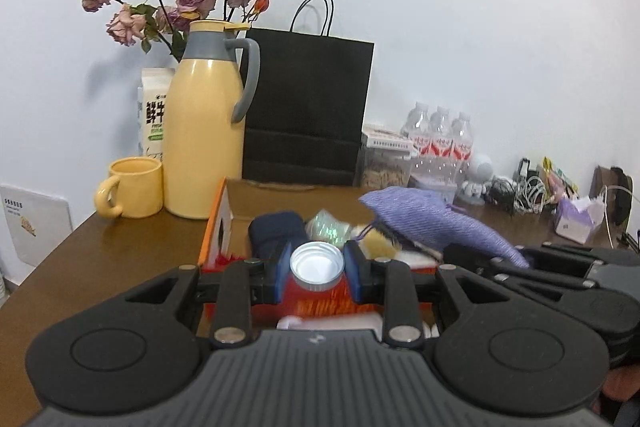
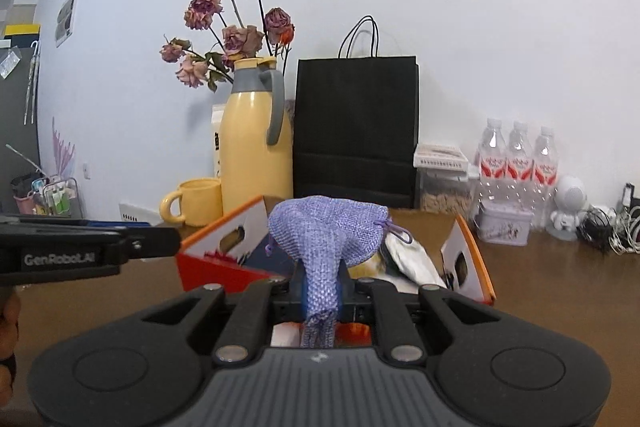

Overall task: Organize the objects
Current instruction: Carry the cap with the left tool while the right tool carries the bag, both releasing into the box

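My left gripper point(image 1: 317, 269) is shut on a red bottle with a silver screw cap point(image 1: 317, 265), held by the neck above an open orange and white cardboard box point(image 1: 218, 219). My right gripper point(image 2: 320, 297) is shut on a purple woven drawstring pouch point(image 2: 328, 231), which bulges up over the same box point(image 2: 224, 239). The pouch point(image 1: 432, 219) and the right gripper's black body show at the right of the left wrist view. Inside the box lie a dark blue item point(image 1: 276, 231), a shiny packet point(image 1: 328, 229) and other small things, partly hidden.
On the brown table point(image 1: 120, 251) stand a yellow mug point(image 1: 134, 193), a yellow thermos jug point(image 1: 204, 131) with dried roses behind, a milk carton point(image 1: 152, 111), a black paper bag point(image 1: 308, 111), a snack container point(image 1: 386, 163), three water bottles point(image 1: 440, 135), a lilac tin point(image 2: 506, 227) and tangled cables point(image 1: 520, 193).
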`<state>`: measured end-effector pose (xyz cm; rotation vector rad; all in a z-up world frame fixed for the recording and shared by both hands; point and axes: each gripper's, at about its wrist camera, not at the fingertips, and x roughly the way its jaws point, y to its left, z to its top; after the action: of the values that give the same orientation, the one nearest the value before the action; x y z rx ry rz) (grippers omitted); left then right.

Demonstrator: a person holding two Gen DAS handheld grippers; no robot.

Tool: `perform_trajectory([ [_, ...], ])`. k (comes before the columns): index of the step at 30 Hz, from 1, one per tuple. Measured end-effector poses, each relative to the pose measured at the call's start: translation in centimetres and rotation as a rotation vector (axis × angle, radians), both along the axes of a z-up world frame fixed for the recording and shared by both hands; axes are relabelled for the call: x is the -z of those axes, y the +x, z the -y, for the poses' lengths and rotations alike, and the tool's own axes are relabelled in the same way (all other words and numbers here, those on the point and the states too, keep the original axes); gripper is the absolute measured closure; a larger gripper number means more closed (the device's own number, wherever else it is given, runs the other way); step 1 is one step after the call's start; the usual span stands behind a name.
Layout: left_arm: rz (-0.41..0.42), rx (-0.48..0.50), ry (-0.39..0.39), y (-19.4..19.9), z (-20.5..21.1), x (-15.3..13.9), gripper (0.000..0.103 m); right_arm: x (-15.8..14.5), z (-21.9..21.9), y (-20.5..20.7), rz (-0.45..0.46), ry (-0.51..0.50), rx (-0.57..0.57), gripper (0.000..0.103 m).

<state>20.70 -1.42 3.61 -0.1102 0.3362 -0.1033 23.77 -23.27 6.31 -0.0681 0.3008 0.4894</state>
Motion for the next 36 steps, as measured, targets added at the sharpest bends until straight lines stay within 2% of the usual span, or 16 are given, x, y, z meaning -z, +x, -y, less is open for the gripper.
perform_trajectory([
  [9, 0.012, -0.03, -0.033, 7.7, 0.0, -0.8, 0.074, -0.4, -2.2, 7.0, 0.0, 0.004, 0.007, 0.092],
  [15, -0.03, -0.04, -0.055, 12.4, 0.0, 0.6, 0.074, 0.8, -2.8, 10.3, -0.013, 0.011, 0.025, 0.092],
  [19, -0.069, -0.044, -0.043, 14.0, -0.1, 1.7, 0.074, 1.5, -2.6, 11.7, -0.049, 0.008, 0.023, 0.092],
  [26, -0.075, -0.031, -0.013, 14.2, 0.3, 2.4, 0.074, 2.1, -2.7, 12.2, -0.086, -0.022, 0.027, 0.09],
  [27, -0.072, -0.036, -0.006, 14.2, 0.3, 2.4, 0.073, 2.2, -2.7, 12.1, -0.089, -0.029, 0.025, 0.087],
  [29, -0.068, -0.052, 0.005, 14.1, 0.3, 2.3, 0.065, 2.3, -2.5, 11.9, -0.099, -0.045, 0.024, 0.079],
  [30, -0.068, -0.055, 0.002, 14.0, 0.2, 2.3, 0.049, 2.4, -2.3, 11.9, -0.108, -0.041, 0.027, 0.069],
  [31, -0.067, -0.062, -0.001, 14.0, 0.1, 2.2, 0.029, 2.4, -2.1, 11.9, -0.117, -0.035, 0.033, 0.062],
  [33, -0.057, -0.083, 0.01, 13.9, 0.2, 2.2, 0.011, 2.4, -1.7, 12.0, -0.123, -0.021, 0.04, 0.026],
  [34, -0.046, -0.094, 0.015, 13.8, 0.3, 2.1, 0.001, 2.3, -1.6, 11.9, -0.121, -0.011, 0.045, 0.019],
  [35, -0.035, -0.105, 0.016, 13.7, 0.3, 2.1, 0.0, 2.3, -1.4, 11.9, -0.12, -0.003, 0.047, 0.008],
  [36, -0.024, -0.117, 0.02, 13.6, 0.4, 2.1, 0.0, 2.2, -1.3, 11.9, -0.121, 0.003, 0.045, 0.004],
])
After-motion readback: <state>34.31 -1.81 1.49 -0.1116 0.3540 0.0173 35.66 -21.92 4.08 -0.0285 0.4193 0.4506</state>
